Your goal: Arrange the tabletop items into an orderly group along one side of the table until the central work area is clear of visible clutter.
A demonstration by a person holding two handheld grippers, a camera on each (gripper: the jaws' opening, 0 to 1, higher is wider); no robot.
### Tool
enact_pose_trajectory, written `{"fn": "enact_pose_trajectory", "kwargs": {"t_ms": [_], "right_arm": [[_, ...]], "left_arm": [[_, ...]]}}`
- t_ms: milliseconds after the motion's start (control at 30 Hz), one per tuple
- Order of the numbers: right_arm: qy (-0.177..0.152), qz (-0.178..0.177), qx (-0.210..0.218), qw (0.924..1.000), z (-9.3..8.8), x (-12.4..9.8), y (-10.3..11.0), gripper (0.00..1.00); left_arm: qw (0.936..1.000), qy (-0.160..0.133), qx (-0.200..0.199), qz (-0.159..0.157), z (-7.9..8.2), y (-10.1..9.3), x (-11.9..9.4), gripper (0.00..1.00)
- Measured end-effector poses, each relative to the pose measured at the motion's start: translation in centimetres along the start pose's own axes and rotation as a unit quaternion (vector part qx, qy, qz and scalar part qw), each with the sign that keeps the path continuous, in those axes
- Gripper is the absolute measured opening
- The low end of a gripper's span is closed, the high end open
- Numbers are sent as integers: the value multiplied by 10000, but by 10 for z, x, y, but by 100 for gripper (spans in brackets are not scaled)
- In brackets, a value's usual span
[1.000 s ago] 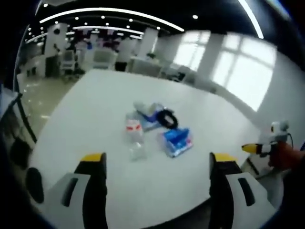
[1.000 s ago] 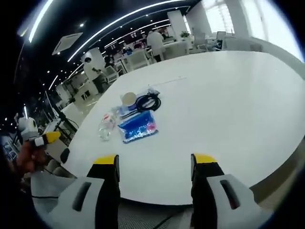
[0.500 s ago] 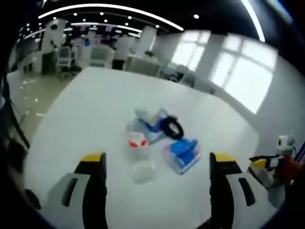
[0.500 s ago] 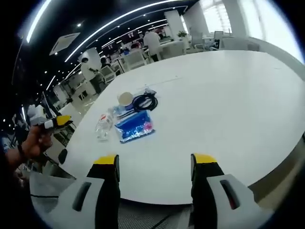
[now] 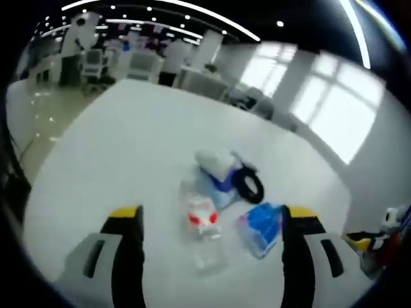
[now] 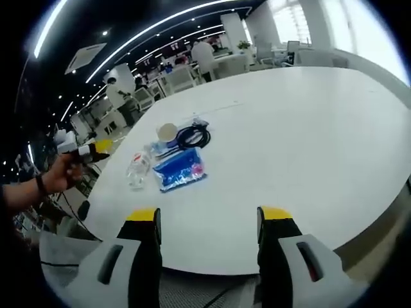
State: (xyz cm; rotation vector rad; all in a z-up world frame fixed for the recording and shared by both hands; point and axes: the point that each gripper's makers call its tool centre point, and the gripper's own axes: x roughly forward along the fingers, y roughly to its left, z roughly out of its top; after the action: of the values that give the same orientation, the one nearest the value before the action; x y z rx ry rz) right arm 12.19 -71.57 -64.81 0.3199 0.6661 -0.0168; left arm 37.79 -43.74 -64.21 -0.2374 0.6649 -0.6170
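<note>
The left gripper (image 5: pixel 212 221) has its two yellow-tipped jaws spread wide with nothing between them, hovering over the near part of the white table (image 5: pixel 128 147). Just ahead of it, between the jaws as the left gripper view frames them, lies a clear plastic bottle (image 5: pixel 201 221) with a red label, on its side. Beside the bottle on the right is a blue packet (image 5: pixel 260 228), and behind both sit a pale roll (image 5: pixel 215 163) on a blue and white wrapper and a black coil of cable (image 5: pixel 250 186); the four things form one tight cluster, touching or nearly so, though the blur hides the exact contacts. The right gripper (image 6: pixel 207 221) is likewise open and empty, held at the near edge of the table (image 6: pixel 308 128), well apart from the cluster. In the right gripper view the blue packet (image 6: pixel 180 170) lies nearest, the bottle (image 6: pixel 137 168) to its left, and the roll (image 6: pixel 168 133) and the black coil (image 6: pixel 194 136) just behind. At the left of that view a hand (image 6: pixel 61 176) holds the left gripper (image 6: pixel 87 149) near the table's edge. Chairs and desks stand in the room beyond.
</note>
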Motion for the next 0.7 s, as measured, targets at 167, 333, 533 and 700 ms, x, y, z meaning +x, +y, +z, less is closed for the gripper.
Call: {"fn": "enact_pose_trajectory", "kwargs": {"t_ms": [167,333,533,700], "right_arm": [[-61,44,-17,10000,2,0,2,60],[-9,18,-76,10000,1,1,2,60],[31,32,-193,9998,0,3,3,61],[89,74,-357,9993,-1,4,6,62]], "left_arm": [[9999,99,-89,-22,6,5,20,85],[9994,268,-208,-72,9,11,43,84],[9974,490,-535,-42,8,24,69,81],[9951,750,-647,26,3,36,89,77]]}}
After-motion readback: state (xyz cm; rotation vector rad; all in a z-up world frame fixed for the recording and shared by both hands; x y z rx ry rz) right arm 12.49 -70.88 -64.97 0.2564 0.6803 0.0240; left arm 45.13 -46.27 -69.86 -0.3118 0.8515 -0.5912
